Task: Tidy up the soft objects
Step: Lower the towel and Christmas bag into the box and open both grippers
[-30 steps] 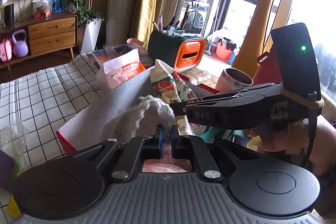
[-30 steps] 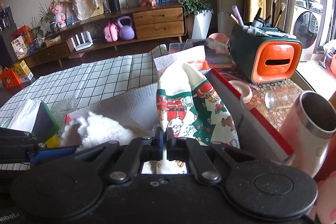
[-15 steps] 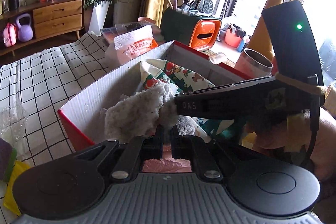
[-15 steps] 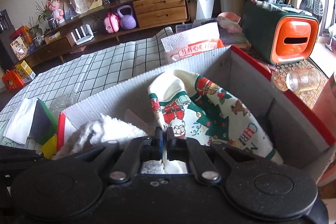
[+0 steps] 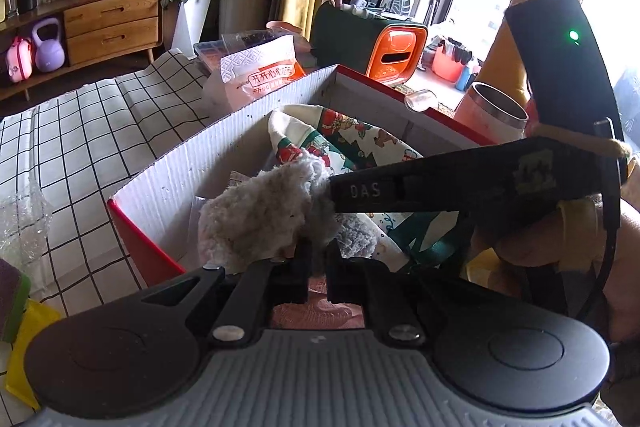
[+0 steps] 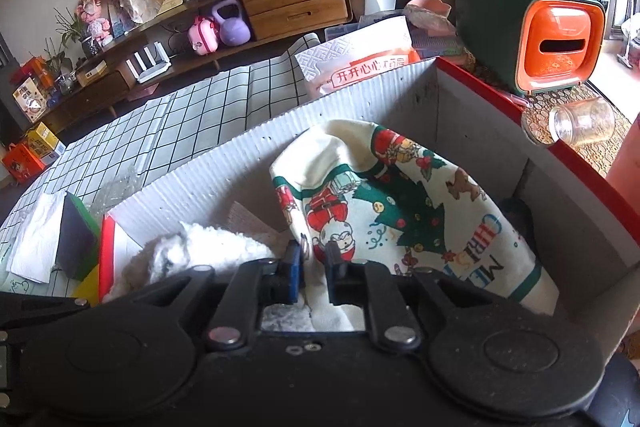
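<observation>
Inside the red-rimmed box [image 6: 500, 83], the right gripper [image 6: 312, 263] stands slightly parted beside the Christmas cloth [image 6: 400, 203], apparently releasing it; the left gripper [image 5: 316, 259] pinches a fluffy towel [image 5: 260, 215] above the box for stowing.

A white-and-orange tissue pack [image 6: 360, 65] sits on the grid-patterned tablecloth [image 6: 192, 123], with an orange-fronted green organizer [image 6: 556, 47] to its right. Far behind, a purple kettlebell [image 6: 234, 27] and pink case [image 6: 205, 37] rest under a wooden sideboard [image 6: 296, 5]; a glass jar [image 6: 582, 125] lies tipped at right.
</observation>
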{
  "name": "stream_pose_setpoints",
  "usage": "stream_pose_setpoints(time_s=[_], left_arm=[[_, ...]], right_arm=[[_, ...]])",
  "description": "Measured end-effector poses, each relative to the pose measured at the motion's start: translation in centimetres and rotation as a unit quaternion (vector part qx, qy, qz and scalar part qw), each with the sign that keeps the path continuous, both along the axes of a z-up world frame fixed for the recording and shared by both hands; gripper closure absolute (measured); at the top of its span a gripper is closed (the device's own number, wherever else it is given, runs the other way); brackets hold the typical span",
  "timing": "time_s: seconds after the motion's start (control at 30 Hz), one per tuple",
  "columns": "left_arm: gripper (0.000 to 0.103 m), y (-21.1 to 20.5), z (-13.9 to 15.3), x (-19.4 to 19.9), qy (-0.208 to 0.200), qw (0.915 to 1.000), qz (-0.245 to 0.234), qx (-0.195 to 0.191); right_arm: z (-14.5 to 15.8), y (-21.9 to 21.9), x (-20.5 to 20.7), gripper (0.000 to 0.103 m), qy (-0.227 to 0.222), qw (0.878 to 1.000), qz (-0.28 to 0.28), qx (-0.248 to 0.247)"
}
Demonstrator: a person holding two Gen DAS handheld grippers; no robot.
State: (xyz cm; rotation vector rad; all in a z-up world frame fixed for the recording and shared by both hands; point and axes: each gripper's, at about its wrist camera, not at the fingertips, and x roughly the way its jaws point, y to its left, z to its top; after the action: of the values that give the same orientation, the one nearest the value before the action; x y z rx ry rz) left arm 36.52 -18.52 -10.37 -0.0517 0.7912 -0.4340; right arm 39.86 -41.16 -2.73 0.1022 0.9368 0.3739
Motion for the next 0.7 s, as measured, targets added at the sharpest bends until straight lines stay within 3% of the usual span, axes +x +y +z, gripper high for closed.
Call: stream_pose_setpoints(time_s=[0.43,0.7], left_arm=[[0.095,1.5,1.8,-1.9,-0.009,0.9998,0.008,-0.014],[0.095,2.3,3.1,-3.6,-0.021,0.9995,0.008,-0.02]], right_arm=[[2.6,-1.6,-2.5,0.057,-0.021,1.0,-0.014,0.009],[4.7,-2.0,-4.9,0.045,-0.042,0.999,-0.011,0.017]])
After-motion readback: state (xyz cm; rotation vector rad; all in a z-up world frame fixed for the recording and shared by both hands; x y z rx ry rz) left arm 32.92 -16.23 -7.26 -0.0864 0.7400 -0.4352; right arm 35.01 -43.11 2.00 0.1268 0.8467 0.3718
